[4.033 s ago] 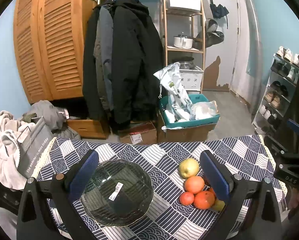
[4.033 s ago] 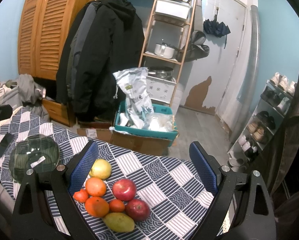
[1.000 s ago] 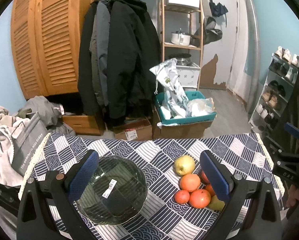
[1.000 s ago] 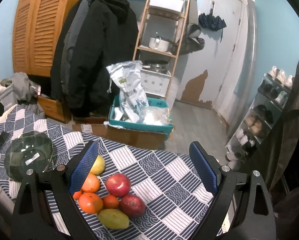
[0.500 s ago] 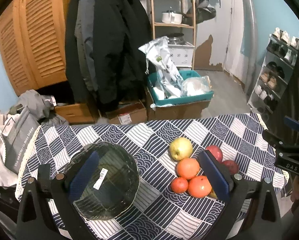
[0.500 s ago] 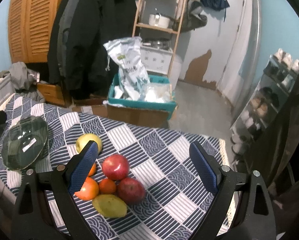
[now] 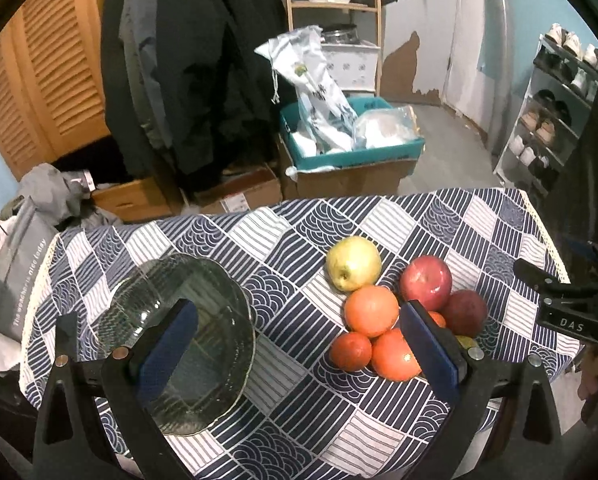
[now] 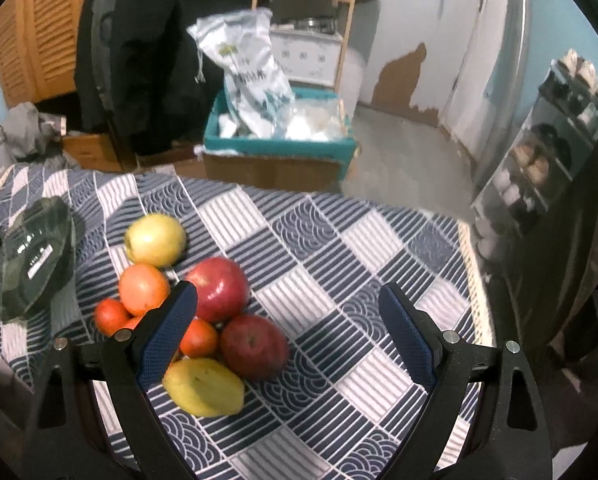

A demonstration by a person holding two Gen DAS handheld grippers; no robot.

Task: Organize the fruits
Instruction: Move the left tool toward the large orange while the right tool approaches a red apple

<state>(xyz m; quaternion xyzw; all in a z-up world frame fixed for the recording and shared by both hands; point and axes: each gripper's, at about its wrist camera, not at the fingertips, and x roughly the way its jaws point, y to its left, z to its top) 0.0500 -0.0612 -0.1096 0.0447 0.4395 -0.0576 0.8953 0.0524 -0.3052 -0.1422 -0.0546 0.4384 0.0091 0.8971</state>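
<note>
- Left wrist view: the left gripper [image 7: 297, 344] hangs above the patterned tablecloth [image 7: 283, 232], jaws spread wide and empty. A glass bowl [image 7: 187, 344] sits under its left finger. The fruit pile lies beside the right finger: a yellow-green apple [image 7: 353, 263], an orange [image 7: 371, 311], a red apple [image 7: 425, 282], all touching.
- Right wrist view: the right gripper [image 8: 289, 332] is also wide open, gripping nothing, over the cloth. Its left finger overlaps the pile, where a yellow mango [image 8: 203, 386] lies nearest, touching a dark red apple [image 8: 254, 346]. The bowl sits well to the left.
</note>
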